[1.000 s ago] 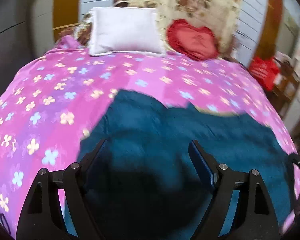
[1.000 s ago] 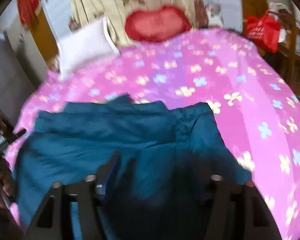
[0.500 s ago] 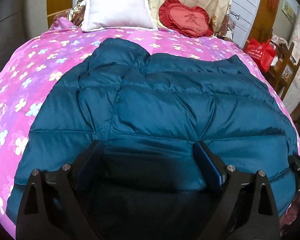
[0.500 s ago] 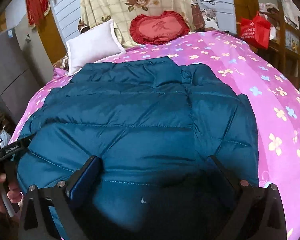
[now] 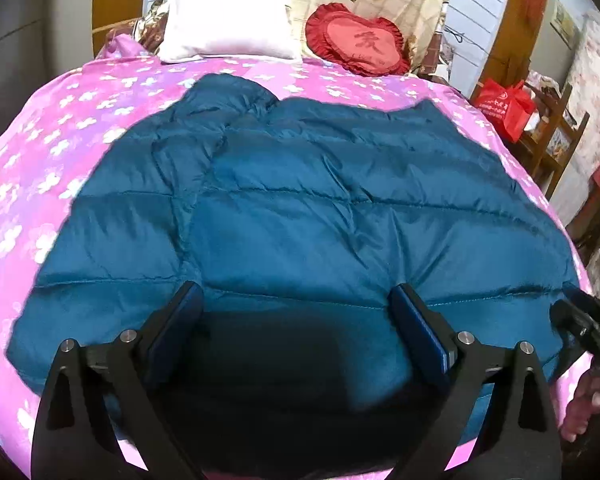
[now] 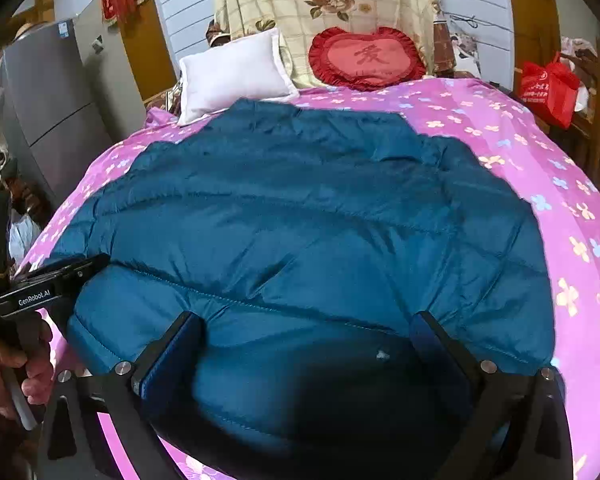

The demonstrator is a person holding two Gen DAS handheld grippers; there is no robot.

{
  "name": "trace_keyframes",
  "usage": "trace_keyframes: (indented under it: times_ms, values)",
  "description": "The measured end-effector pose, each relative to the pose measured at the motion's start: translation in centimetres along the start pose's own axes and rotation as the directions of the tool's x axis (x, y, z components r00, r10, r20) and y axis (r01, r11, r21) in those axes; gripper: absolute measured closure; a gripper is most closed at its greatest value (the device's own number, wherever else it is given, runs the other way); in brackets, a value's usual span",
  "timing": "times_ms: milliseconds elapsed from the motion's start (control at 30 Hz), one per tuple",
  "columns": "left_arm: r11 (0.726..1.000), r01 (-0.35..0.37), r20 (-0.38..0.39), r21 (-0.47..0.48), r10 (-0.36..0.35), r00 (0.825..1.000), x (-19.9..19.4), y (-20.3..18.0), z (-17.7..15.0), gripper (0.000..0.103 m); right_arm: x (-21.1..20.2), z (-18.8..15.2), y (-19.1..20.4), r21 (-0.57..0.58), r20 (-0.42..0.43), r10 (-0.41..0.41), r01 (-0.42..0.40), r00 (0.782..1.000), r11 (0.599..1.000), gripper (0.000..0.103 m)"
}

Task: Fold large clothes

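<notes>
Near hem of the teal puffer jacket (image 5: 340,216) is lost in dark shadow at 6 o'clock in both views — can't see where it ends. The right gripper (image 5: 580,320) is cut off at 3 o'clock, and the red bag's (image 6: 548,84) print is too small to read.

Jacket (image 5: 320,216): quilted padded cloth, teal, slight sheen, stitched seams. Bedspread (image 5: 32,184): smooth printed cloth, pink, flowered. White pillow (image 5: 228,20): plain matt cloth. Heart cushion (image 6: 366,60): red cloth, ruffled edge. Left gripper (image 5: 296,320): matt black plastic, blue pads, metal screws.
</notes>
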State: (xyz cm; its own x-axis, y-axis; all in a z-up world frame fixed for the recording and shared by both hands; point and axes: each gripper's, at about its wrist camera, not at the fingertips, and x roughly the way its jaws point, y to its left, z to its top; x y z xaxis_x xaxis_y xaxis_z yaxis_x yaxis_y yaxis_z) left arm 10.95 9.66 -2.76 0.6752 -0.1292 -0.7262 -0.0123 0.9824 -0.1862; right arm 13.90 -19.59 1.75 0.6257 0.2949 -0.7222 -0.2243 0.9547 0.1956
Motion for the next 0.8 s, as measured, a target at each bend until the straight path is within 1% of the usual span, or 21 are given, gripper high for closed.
trace_keyframes:
  times_ms: [33,100,200,233,267,333,367,400,433,467,500,533,600,633,667,700,733,767,800]
  values:
    - [1.0,0.001,0.025,-0.004,-0.001,1.0,-0.7,0.6,0.3,0.008,-0.6,0.1,-0.4,0.015,0.029,-0.01,0.01,1.0,1.0,0.0]
    - [1.0,-0.017,0.069,-0.016,0.018,0.997,-2.2,2.1,0.6,0.008,-2.2,0.4,-1.7,0.039,0.097,-0.072,0.069,0.993,0.997,0.0]
    - [0.996,-0.056,0.124,-0.068,0.064,0.99,-4.1,5.8,1.8,0.008,-3.5,0.5,-3.5,0.079,0.148,-0.181,0.171,0.972,0.982,0.0]
    - [0.993,-0.077,0.126,-0.085,0.087,0.988,-4.3,7.0,2.2,0.008,-4.0,0.5,-4.3,0.1,0.16,-0.238,0.224,0.958,0.969,0.0]
    - [0.989,-0.103,0.119,-0.109,0.116,0.986,-4.5,8.6,2.9,0.008,-4.3,0.5,-5.0,0.117,0.164,-0.273,0.256,0.948,0.96,0.0]
    - [0.984,-0.117,0.081,-0.138,0.129,0.988,-3.9,10.6,3.8,0.008,-5.2,0.6,-6.2,0.154,0.168,-0.316,0.292,0.934,0.944,0.0]
    - [0.984,-0.087,0.032,-0.155,0.093,0.995,-2.9,11.7,4.7,0.008,-5.5,0.5,-6.8,0.178,0.171,-0.333,0.304,0.927,0.936,0.0]
    - [0.984,-0.057,0.0,-0.171,0.058,0.998,-2.1,12.3,5.2,0.008,-5.7,0.8,-7.5,0.197,0.169,-0.34,0.306,0.925,0.931,0.0]
    - [0.98,-0.013,-0.033,-0.2,0.006,0.999,-1.0,13.0,5.8,0.008,-5.8,0.8,-7.7,0.213,0.167,-0.341,0.304,0.925,0.929,0.0]
    - [0.974,0.024,-0.057,-0.226,-0.038,0.998,-0.2,13.6,6.2,0.008,-6.0,0.6,-8.1,0.234,0.166,-0.335,0.293,0.927,0.927,0.0]
    - [0.966,0.067,-0.084,-0.251,-0.091,0.992,0.9,14.0,6.7,0.008,-6.1,0.6,-8.2,0.247,0.166,-0.326,0.281,0.931,0.928,0.0]
    - [0.959,0.083,-0.101,-0.271,-0.114,0.988,2.1,14.4,7.3,0.008,-6.1,0.5,-8.3,0.254,0.164,-0.321,0.274,0.933,0.928,0.0]
    - [0.956,0.076,-0.119,-0.284,-0.114,0.986,3.6,14.5,7.9,0.008,-6.2,0.1,-8.0,0.253,0.164,-0.322,0.275,0.933,0.928,0.0]
    - [0.952,0.094,-0.143,-0.292,-0.14,0.98,4.7,14.5,8.0,0.008,-6.0,0.1,-7.8,0.24,0.161,-0.324,0.281,0.932,0.929,0.0]
    - [0.944,0.118,-0.179,-0.307,-0.179,0.968,6.1,14.5,7.9,0.008,-5.7,0.2,-7.7,0.226,0.153,-0.329,0.291,0.932,0.93,0.0]
    - [0.941,0.119,-0.19,-0.316,-0.186,0.964,6.6,14.4,7.9,0.008,-5.5,0.1,-7.6,0.217,0.147,-0.335,0.3,0.931,0.929,0.0]
    - [0.939,0.12,-0.192,-0.323,-0.189,0.963,7.0,14.6,7.8,0.008,-5.4,0.0,-7.5,0.207,0.139,-0.344,0.313,0.929,0.927,0.0]
    - [0.942,0.125,-0.167,-0.311,-0.184,0.969,7.0,14.5,7.8,0.008,-5.2,0.1,-7.6,0.201,0.133,-0.349,0.319,0.928,0.926,0.0]
    - [0.944,0.132,-0.165,-0.302,-0.188,0.968,7.1,14.3,7.9,0.008,-5.3,0.0,-7.8,0.206,0.131,-0.349,0.319,0.928,0.925,0.0]
